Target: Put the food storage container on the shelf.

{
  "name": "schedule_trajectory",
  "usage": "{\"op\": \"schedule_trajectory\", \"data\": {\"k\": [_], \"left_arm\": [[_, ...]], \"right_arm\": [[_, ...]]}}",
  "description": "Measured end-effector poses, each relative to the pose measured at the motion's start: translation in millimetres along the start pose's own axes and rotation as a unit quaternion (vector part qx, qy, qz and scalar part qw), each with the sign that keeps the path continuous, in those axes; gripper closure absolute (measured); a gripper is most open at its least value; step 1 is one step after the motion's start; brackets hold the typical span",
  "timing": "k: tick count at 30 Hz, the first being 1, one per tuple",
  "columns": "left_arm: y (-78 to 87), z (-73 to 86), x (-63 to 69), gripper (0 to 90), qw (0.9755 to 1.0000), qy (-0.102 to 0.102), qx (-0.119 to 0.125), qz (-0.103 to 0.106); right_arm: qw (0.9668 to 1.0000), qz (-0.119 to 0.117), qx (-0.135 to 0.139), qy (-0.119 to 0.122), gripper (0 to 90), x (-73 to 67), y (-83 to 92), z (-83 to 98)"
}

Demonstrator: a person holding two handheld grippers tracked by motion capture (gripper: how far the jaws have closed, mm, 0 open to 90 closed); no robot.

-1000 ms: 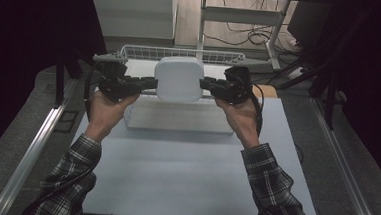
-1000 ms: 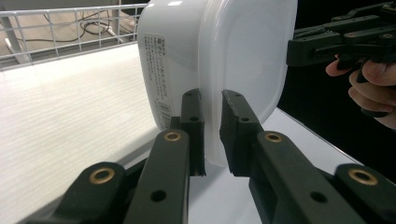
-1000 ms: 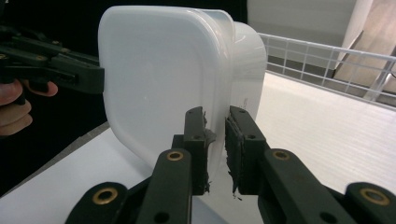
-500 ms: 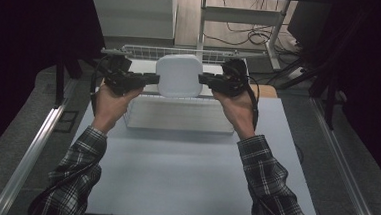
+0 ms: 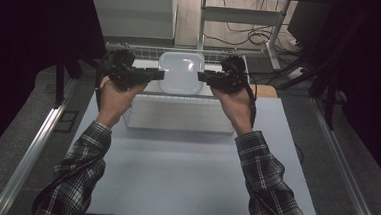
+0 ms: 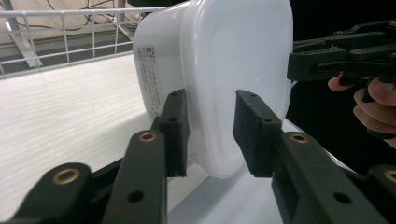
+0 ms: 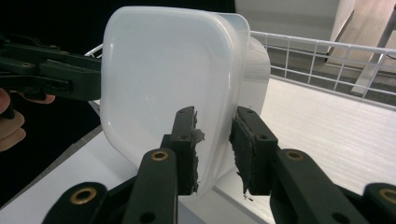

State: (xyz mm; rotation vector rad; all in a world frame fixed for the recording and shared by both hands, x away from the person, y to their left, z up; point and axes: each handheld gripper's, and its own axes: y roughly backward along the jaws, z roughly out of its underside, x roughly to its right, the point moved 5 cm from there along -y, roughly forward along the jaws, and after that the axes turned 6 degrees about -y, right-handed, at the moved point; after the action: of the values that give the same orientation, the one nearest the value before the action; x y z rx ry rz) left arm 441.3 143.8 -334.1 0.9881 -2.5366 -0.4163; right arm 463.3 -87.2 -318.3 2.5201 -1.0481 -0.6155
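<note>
Here, white lidded container (image 5: 181, 73) between both tools, jaws just loosening off its rim, wire basket (image 5: 147, 48) behind.

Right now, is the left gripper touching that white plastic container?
Apart. In the left gripper view the left gripper straddles the container rim with gaps at both pads; its jaws just opened.

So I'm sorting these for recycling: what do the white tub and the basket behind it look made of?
The tub looks like translucent, smooth, slightly glossy plastic: light glows through its walls. The basket looks like white-coated metal wire, judging by its thin grid bars.
</note>
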Motion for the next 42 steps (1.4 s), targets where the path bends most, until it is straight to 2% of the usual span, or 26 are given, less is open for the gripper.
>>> {"op": "schedule_trajectory", "data": {"k": [7, 18, 22, 24, 29, 30, 32, 36, 39, 41, 42], "left_arm": [[-6.5, -2.0, -1.1, 57.6, 1.0, 0.0, -0.007, -0.003], [-18.0, -0.7, -7.3, 56.7, 0.9993, -0.003, -0.032, -0.019], [-20.3, -1.1, -8.3, 54.8, 0.9995, 0.005, -0.024, -0.017], [-21.3, -2.1, -8.1, 52.0, 0.9996, 0.007, -0.024, -0.017], [-24.8, -8.0, -11.8, 44.5, 0.999, 0.008, -0.024, -0.037], [-24.9, -9.4, -13.8, 43.8, 0.9987, 0.002, -0.026, -0.043], [-26.7, -12.3, -15.9, 43.1, 0.9984, 0.006, -0.026, -0.05], [-29.5, -16.5, -19.3, 41.8, 0.9971, 0.0, -0.026, -0.071], [-31.2, -18.3, -20.3, 38.5, 0.9953, -0.013, -0.022, -0.093], [-30.0, -18.8, -18.7, 35.0, 0.9925, -0.033, -0.02, -0.116], [-28.7, -19.0, -16.9, 34.2, 0.9924, -0.039, -0.017, -0.115]], "right_arm": [[0.9999, 0.012, -0.003, 0.004, 63.9, 1.5, -5.7, -4.0], [0.9996, 0.027, -0.011, -0.002, 54.4, 6.9, -17.3, -10.1], [0.9996, 0.026, -0.014, -0.001, 50.9, 8.8, -20.6, -11.8], [0.9992, 0.038, -0.012, 0.008, 48.5, 10.4, -22.5, -13.4], [0.9984, 0.054, -0.01, 0.012, 46.8, 12.7, -27.2, -15.9], [0.9983, 0.056, -0.009, 0.013, 46.5, 13.6, -28.0, -16.5], [0.9982, 0.058, -0.008, 0.01, 46.0, 14.9, -29.8, -18.0], [0.9978, 0.066, -0.005, 0.004, 46.3, 16.6, -33.1, -20.2], [0.9973, 0.073, -0.004, 0.003, 45.5, 17.0, -34.0, -20.5], [0.9965, 0.083, 0.0, 0.009, 43.5, 17.1, -33.3, -20.9], [0.9961, 0.087, 0.002, 0.014, 41.5, 17.1, -32.3, -21.3]]}}
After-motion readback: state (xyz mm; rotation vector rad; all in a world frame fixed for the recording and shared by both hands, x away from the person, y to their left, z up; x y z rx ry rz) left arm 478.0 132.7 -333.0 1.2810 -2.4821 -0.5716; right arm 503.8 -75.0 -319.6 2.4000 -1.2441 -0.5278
